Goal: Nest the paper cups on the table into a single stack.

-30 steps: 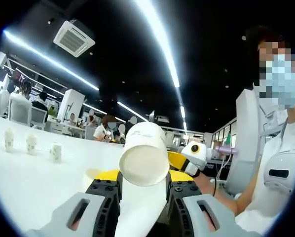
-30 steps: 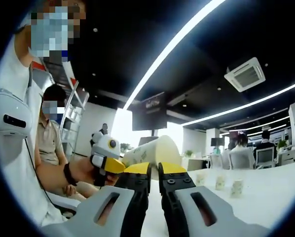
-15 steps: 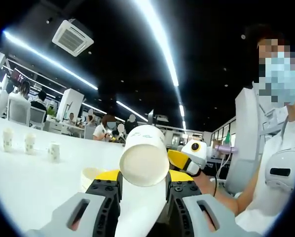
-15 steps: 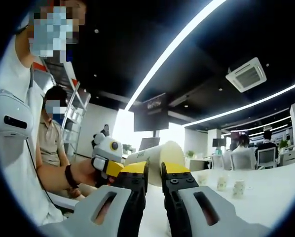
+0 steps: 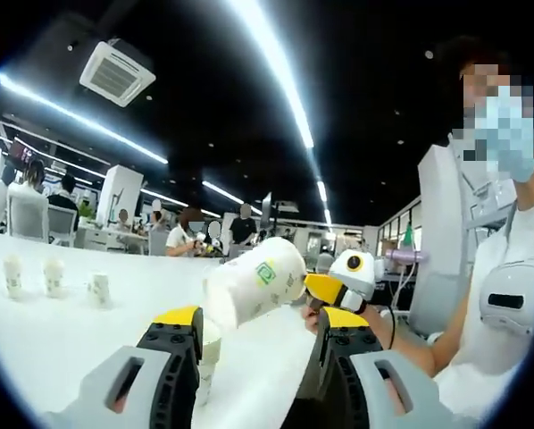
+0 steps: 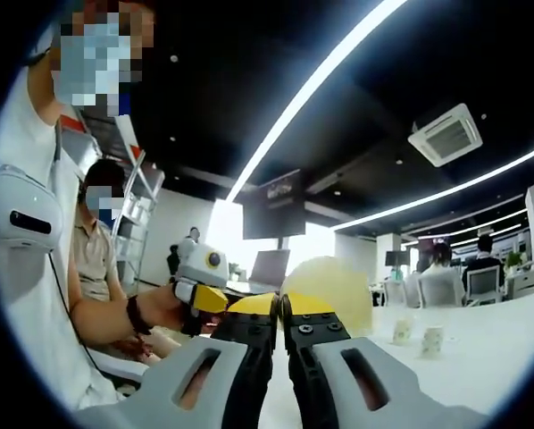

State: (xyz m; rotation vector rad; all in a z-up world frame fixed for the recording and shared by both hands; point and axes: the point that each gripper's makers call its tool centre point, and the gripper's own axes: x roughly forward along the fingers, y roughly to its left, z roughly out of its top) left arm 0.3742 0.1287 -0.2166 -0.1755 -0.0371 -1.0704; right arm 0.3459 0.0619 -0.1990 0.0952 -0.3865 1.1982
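Long white lights ran across a dark ceiling, and people sat far off in a big office.

From the left gripper view, the white worktop (image 5: 62, 331) stretched away; three small paper cups (image 5: 51, 276) stood in a row far back on it, well apart from the hands; the left gripper (image 5: 258, 335) had its jaws spread wide with nothing between them; a paper cup (image 5: 254, 290) lay tilted on its side in the air just ahead, held at its rim by the right gripper (image 5: 325, 288), which came in from the right; a second cup (image 5: 209, 353) stood low between the left jaws, though I could not tell if it touched them; a person (image 5: 495, 295) in white sat at the right.

From the right gripper view, the right gripper (image 6: 280, 308) had its jaws pressed close on the rim of the pale cup (image 6: 334, 290); the left gripper (image 6: 204, 290) showed at the left; two small cups (image 6: 414, 335) stood far back on the worktop (image 6: 481, 349).

I think the job was only partly done; at least one cup was being nested, and the far cups were left to gather.
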